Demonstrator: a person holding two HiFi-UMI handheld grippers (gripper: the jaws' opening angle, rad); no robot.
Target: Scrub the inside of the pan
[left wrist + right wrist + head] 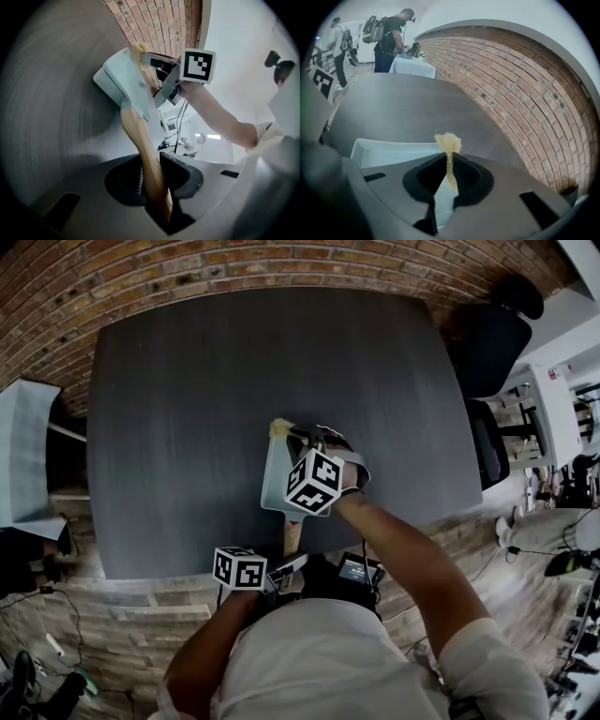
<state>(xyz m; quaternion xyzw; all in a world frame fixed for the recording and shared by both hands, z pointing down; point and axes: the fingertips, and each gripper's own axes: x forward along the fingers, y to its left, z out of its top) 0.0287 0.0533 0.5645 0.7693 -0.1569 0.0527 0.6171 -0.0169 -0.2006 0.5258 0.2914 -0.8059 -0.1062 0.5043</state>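
Observation:
A pale square pan (277,479) with a wooden handle (292,535) lies on the dark table (187,409) near its front edge. My left gripper (152,180) is shut on the handle (140,140), which runs up to the pan (126,79). In the head view the left gripper (286,570) sits just off the table's edge. My right gripper (449,176) is shut on a yellow scrubbing pad (448,143) and hangs over the pan's (389,152) far rim. From the head view, the right gripper (298,435) holds the pad (279,427) at the pan's far corner.
A brick surface (234,268) borders the table's far side. Dark chairs (487,343) stand at the right, a white-covered table (23,456) at the left. In the right gripper view, people (391,37) stand by another white-covered table (415,65) far off.

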